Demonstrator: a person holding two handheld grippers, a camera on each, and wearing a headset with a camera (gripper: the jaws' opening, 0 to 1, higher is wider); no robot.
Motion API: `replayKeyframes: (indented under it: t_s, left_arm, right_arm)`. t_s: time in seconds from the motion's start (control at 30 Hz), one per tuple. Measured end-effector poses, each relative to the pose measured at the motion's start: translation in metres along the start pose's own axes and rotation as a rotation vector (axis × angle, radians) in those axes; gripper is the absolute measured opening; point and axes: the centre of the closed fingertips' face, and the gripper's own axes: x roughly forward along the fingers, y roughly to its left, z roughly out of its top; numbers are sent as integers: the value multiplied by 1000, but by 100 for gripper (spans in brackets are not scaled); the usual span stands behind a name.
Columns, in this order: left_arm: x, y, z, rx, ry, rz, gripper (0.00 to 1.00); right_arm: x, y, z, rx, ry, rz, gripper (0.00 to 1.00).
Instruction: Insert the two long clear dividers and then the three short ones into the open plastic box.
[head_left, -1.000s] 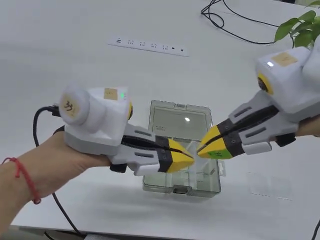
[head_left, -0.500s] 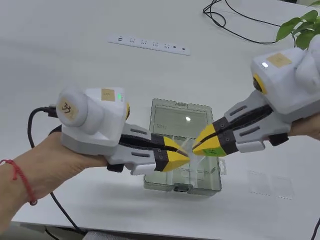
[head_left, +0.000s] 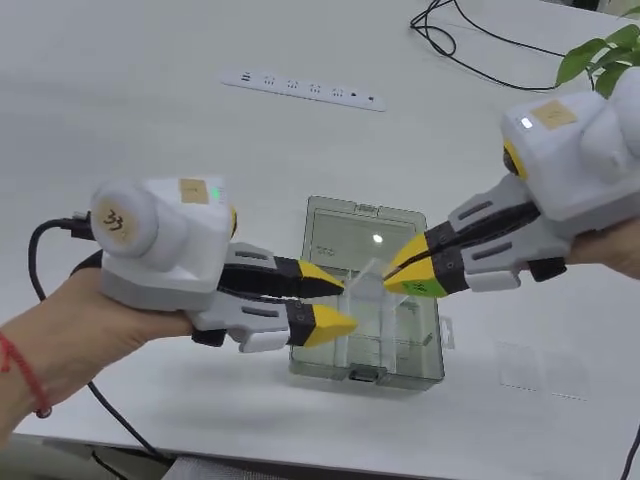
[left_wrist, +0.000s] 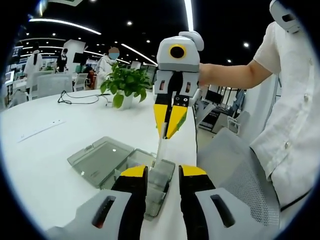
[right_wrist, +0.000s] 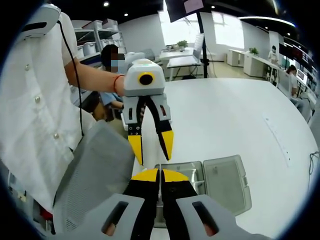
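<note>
**Right gripper holds a clear divider over the open box**

Close to the desk's (head_left: 150, 130) near edge sits the open plastic box (head_left: 330, 368), its lid laid back toward the far edge. Just above it, the right gripper (head_left: 392, 280) has its jaws pinched together on a clear divider (head_left: 368, 276). The divider is held upright with its lower edge toward the box, probably so it can slide straight down into the box. The left gripper (head_left: 345, 301) faces it with jaws apart and holding nothing, likely placed to steady the divider's free end. I cannot tell whether any divider is already seated. Right of the box, faint clear pieces (head_left: 540, 368) lie flat, likely waiting dividers. Further off lie a power strip (head_left: 300, 90), then cables (head_left: 470, 50) and a plant (head_left: 600, 55) toward the far right corner.
</note>
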Motion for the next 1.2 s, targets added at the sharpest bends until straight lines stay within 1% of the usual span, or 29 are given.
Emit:
replayKeyframes:
  t_s: [0.13, 0.17, 0.27, 0.37, 0.47, 0.63, 0.77, 0.87, 0.9, 1.0, 1.1, 1.2]
  left_arm:
    - [-6, 6, -3, -7, 0, 35, 30]
    - [-7, 8, -4, -6, 2, 52, 32]
    - [-10, 12, -9, -22, 10, 74, 40]
    - [-14, 13, -12, -35, 7, 86, 46]
    - [-17, 16, -17, -33, 17, 114, 51]
    - [-21, 19, -23, -34, 22, 135, 62]
    - [-24, 20, -26, -37, 24, 146, 70]
    - [-26, 20, -28, -33, 22, 158, 78]
    - [-26, 20, -28, -31, 22, 162, 81]
    - [-26, 20, -31, -36, 28, 161, 81]
    - [-27, 20, -32, -40, 30, 162, 84]
    - [-27, 20, -32, -41, 27, 164, 85]
  right_arm:
    - [5, -6, -1, -9, 10, -20, 3]
    - [7, -8, -1, -9, 12, -24, 3]
    - [11, -13, -1, -8, 11, -34, 3]
    - [15, -17, -2, -8, 12, -45, 3]
    - [22, -22, -6, -6, 11, -45, 3]
    - [35, -24, -8, -6, 15, -41, 3]
    - [45, -30, -14, -3, 12, -40, 3]
    - [51, -32, -17, 3, 11, -43, 2]
    - [54, -35, -21, 7, 10, -45, 2]
    - [57, -37, -23, 13, 6, -45, 2]
    - [60, -35, -25, 9, 18, -45, 2]
    - [62, -39, -28, 10, 20, -49, 2]
